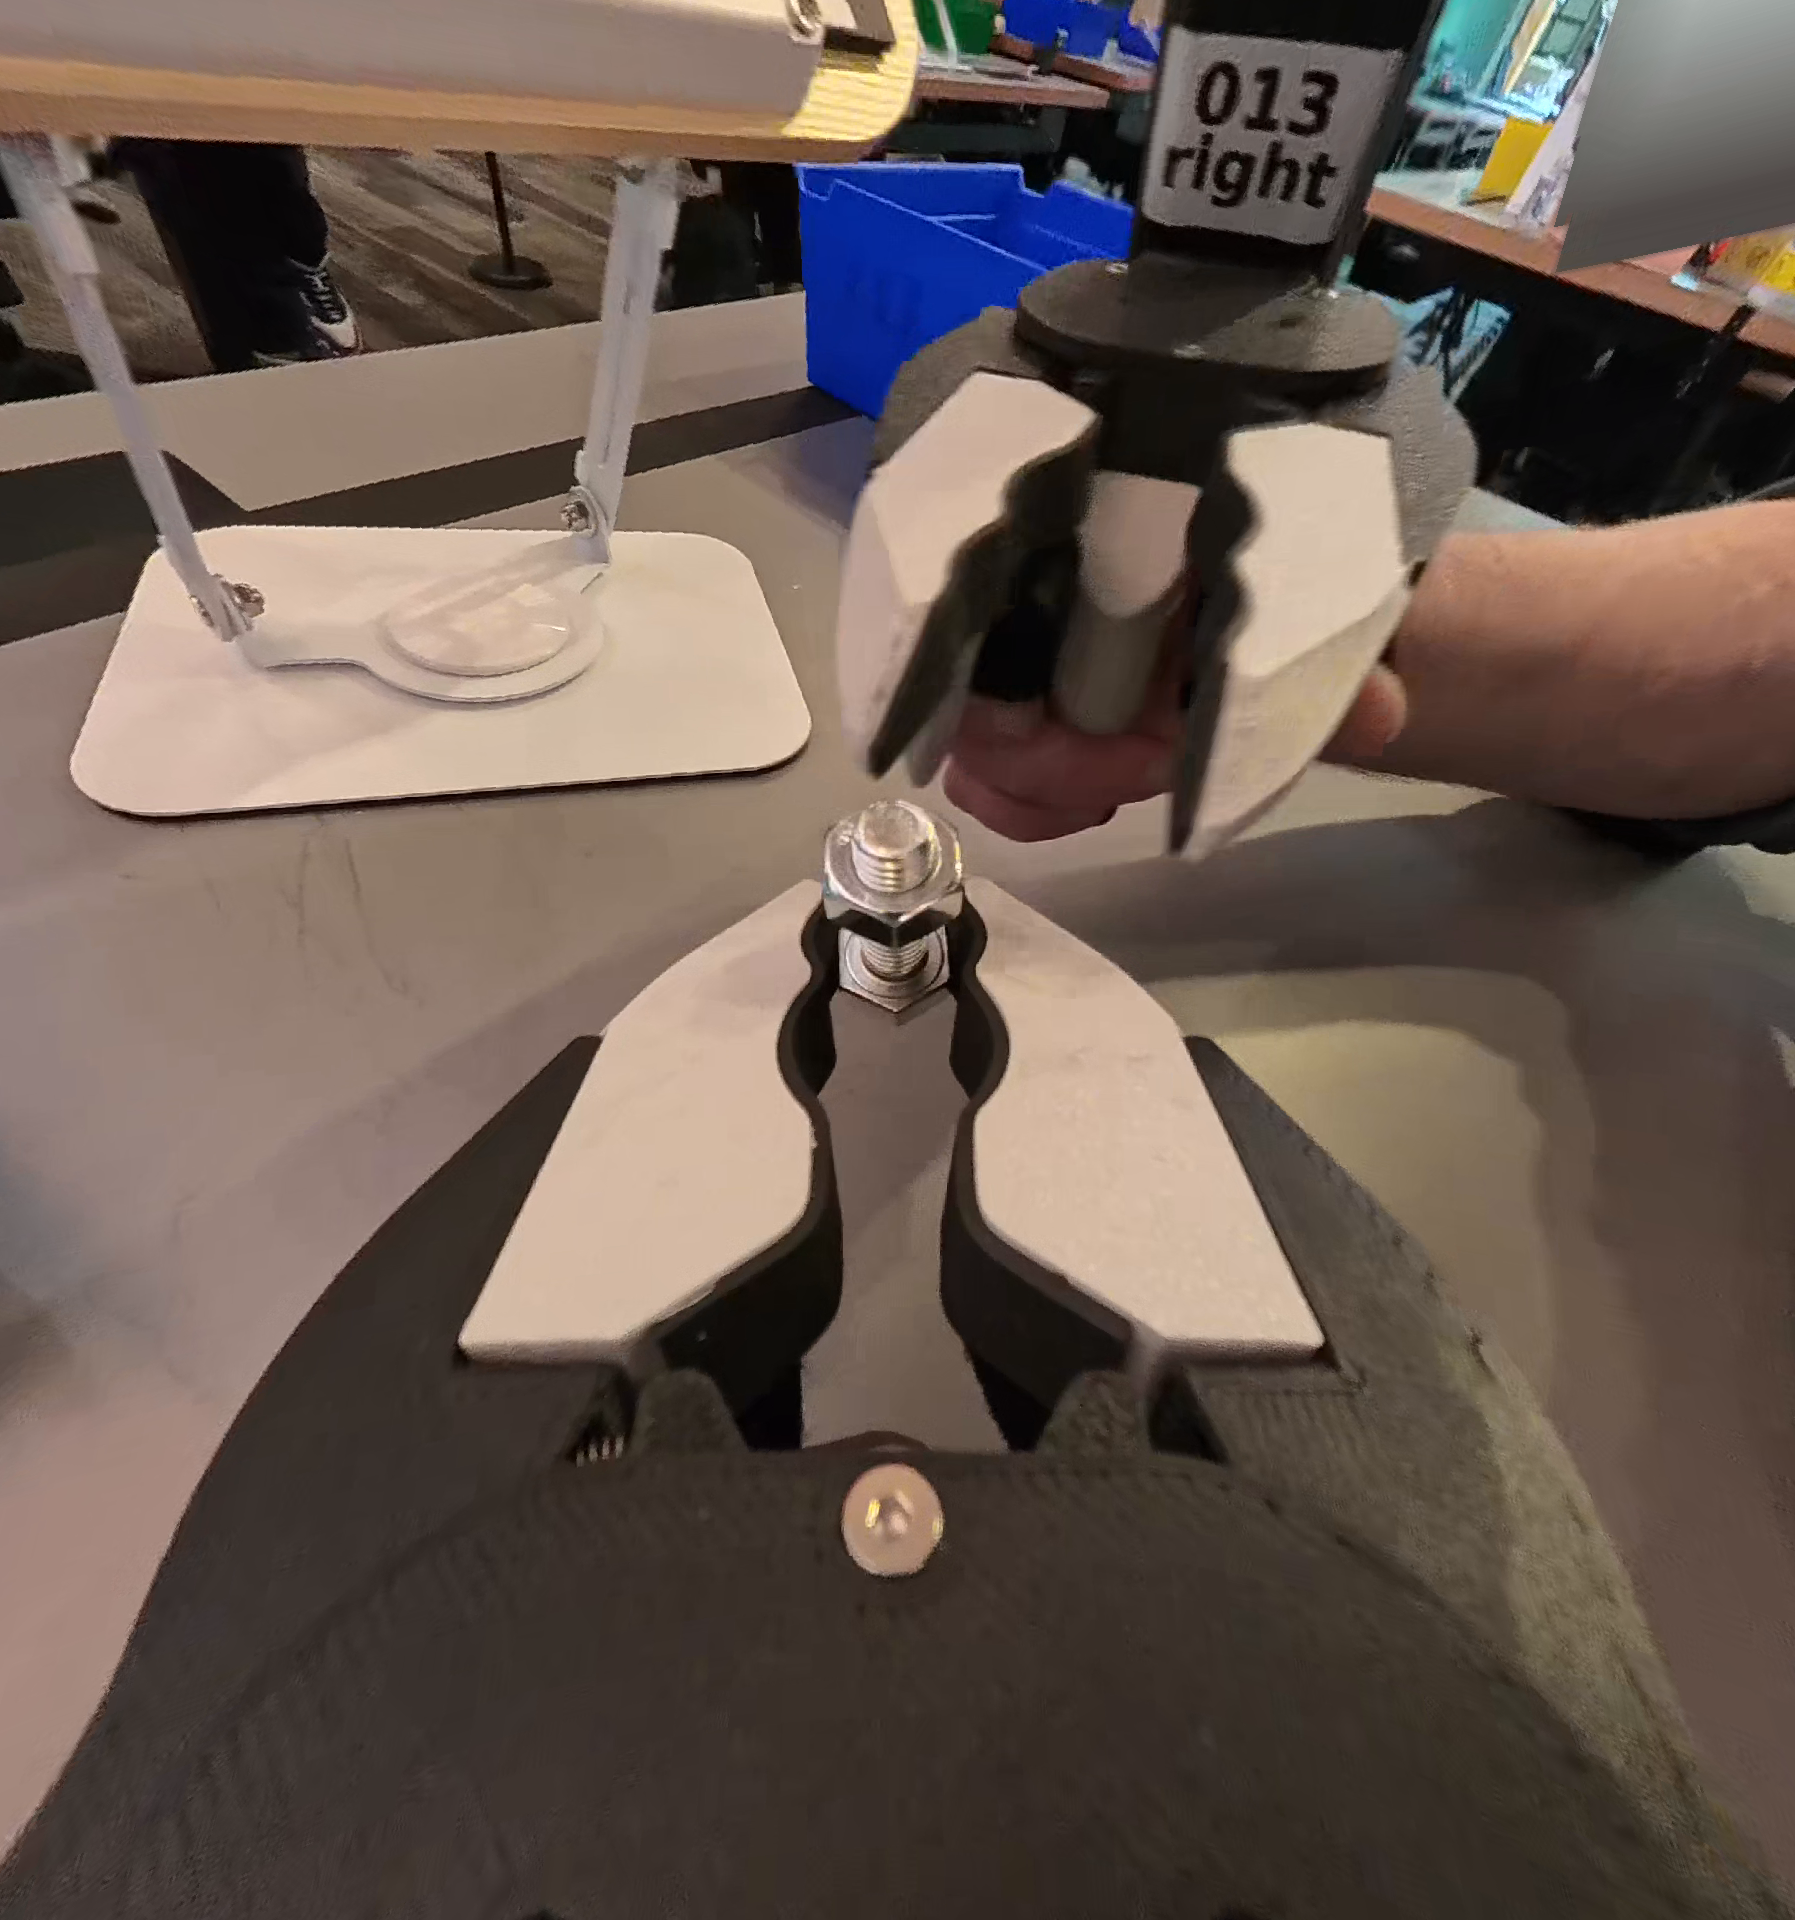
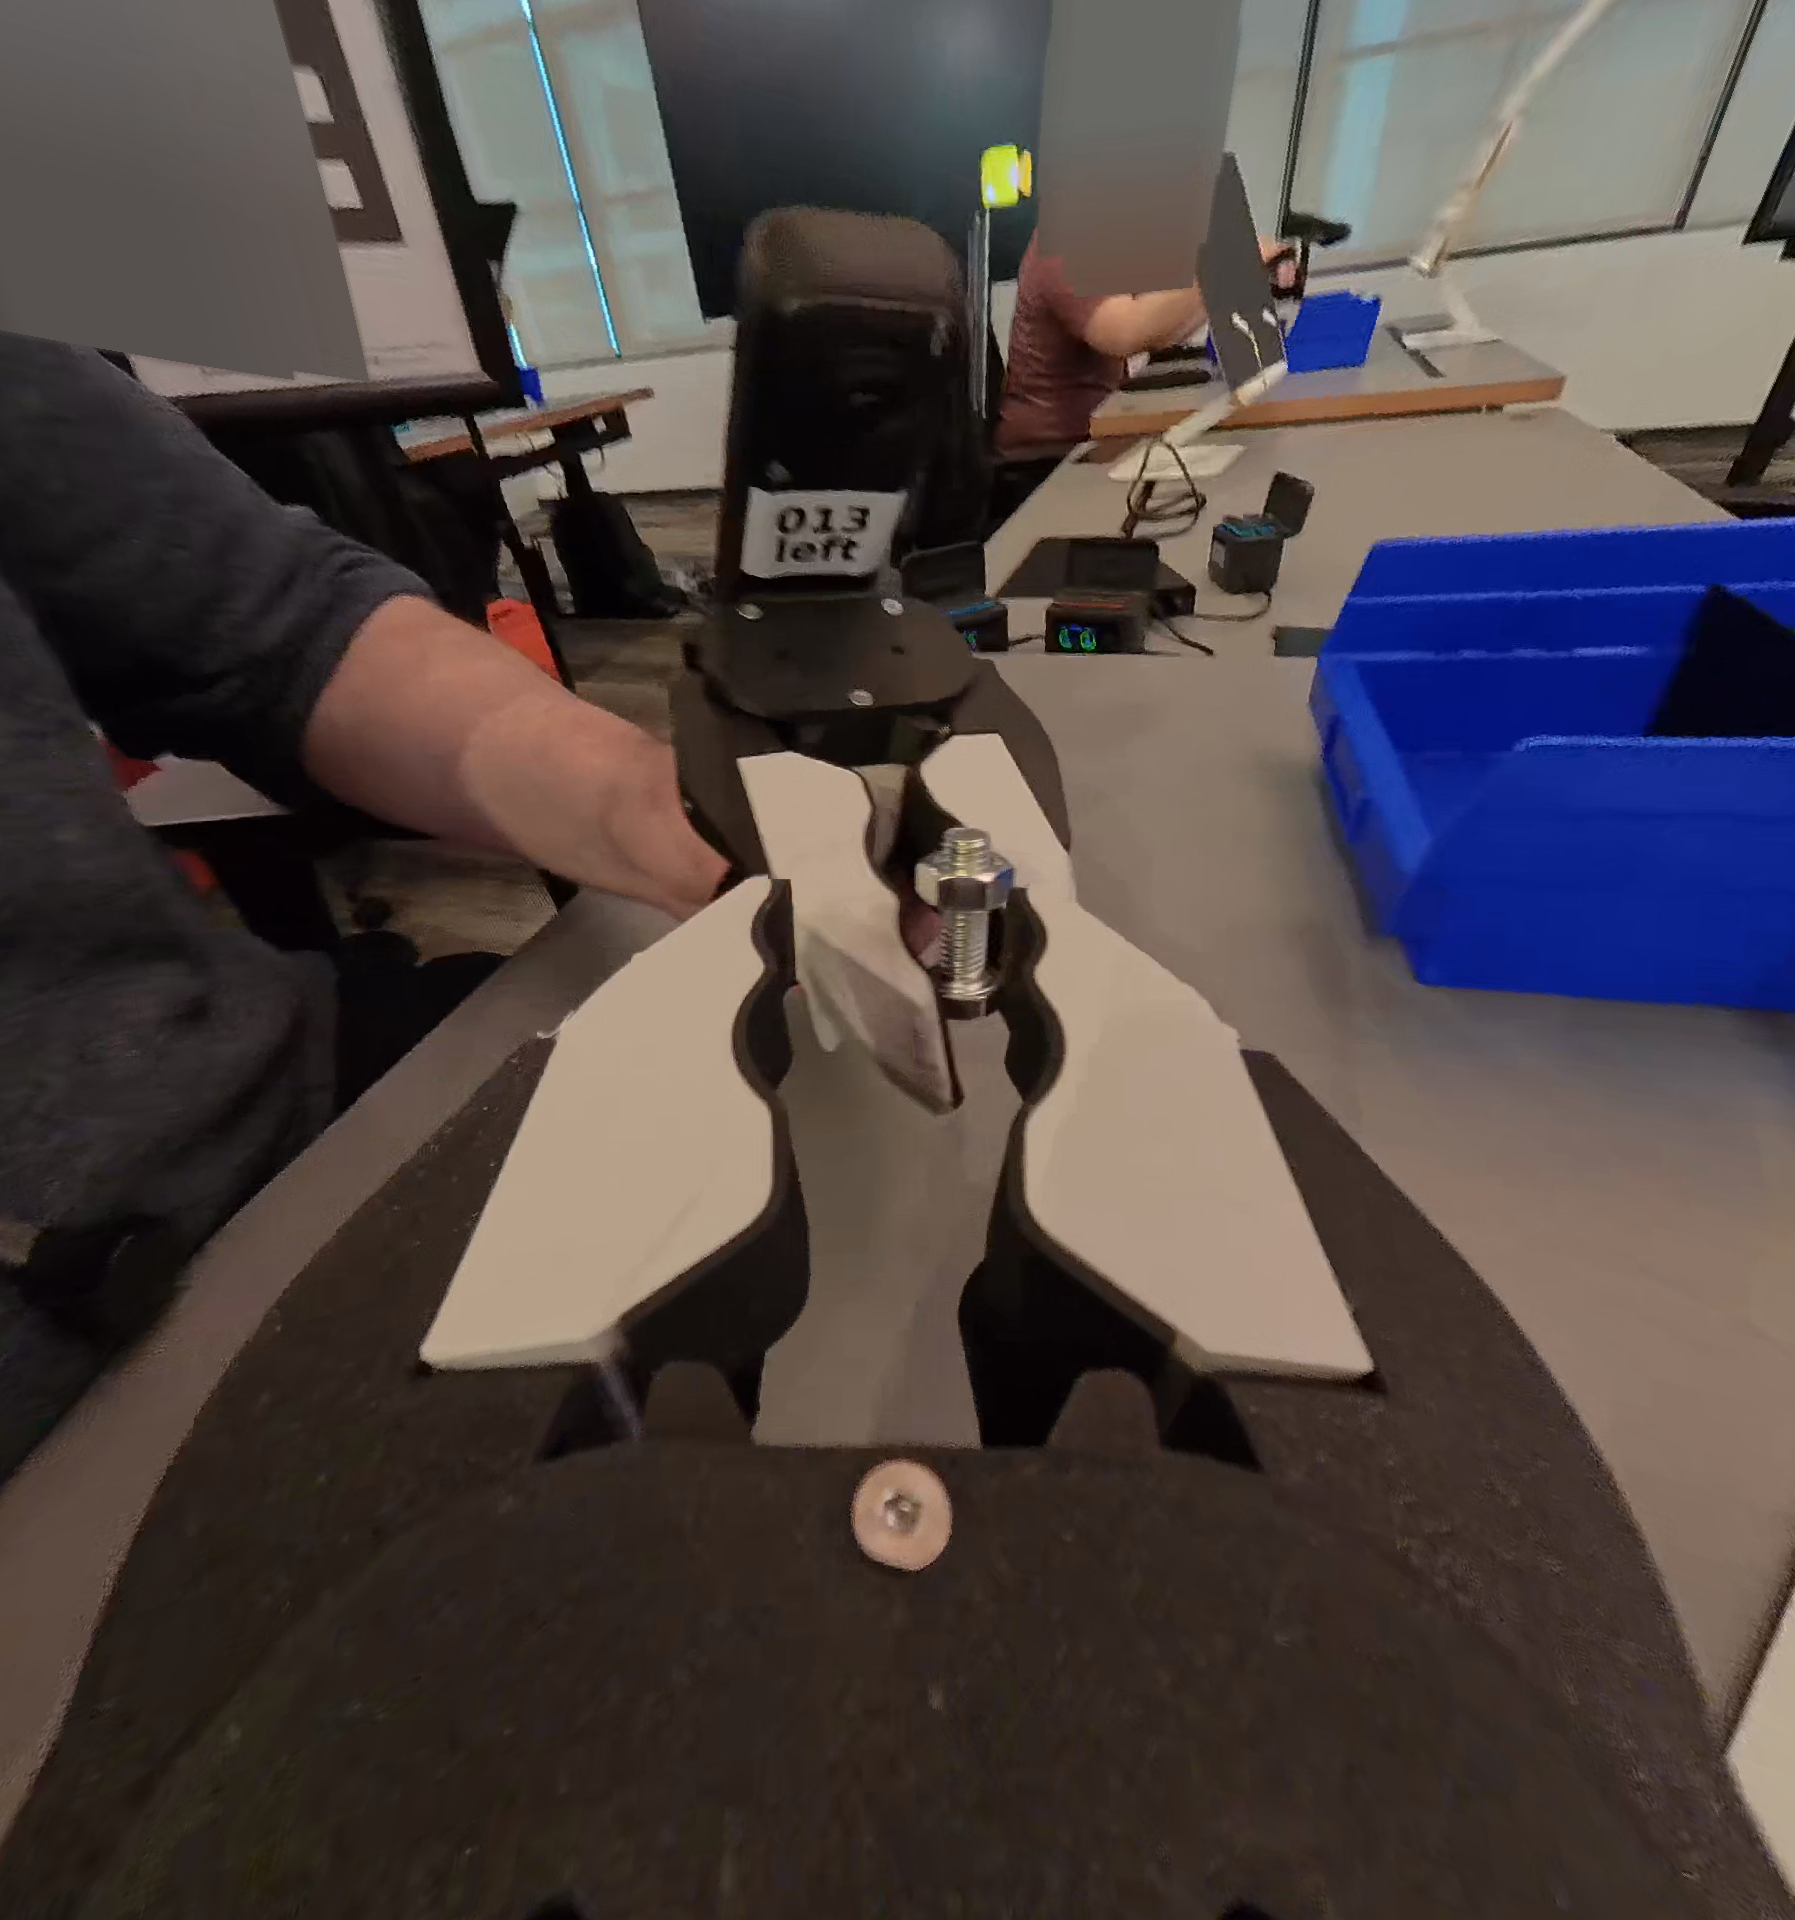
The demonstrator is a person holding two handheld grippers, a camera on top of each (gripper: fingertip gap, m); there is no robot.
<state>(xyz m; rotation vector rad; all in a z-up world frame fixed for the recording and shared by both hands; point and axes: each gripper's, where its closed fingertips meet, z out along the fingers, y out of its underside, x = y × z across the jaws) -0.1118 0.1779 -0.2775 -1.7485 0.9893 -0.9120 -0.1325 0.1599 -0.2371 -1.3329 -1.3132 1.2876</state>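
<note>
The left gripper (image 1: 888, 940) is clamped on a silver bolt (image 1: 885, 961) that stands upright, thread end up, with a nut (image 1: 891, 878) spun on near the top; the pads press the bolt below that nut. The right gripper (image 1: 1028, 790) hangs just past it at about 1 o'clock, fingers apart and gripping nothing, a hand (image 1: 1059, 764) behind it. Farther out on the gray table (image 1: 249, 935), a white lamp base (image 1: 436, 675) sits at 11 o'clock and a blue bin (image 1: 934, 281) at 12.
</note>
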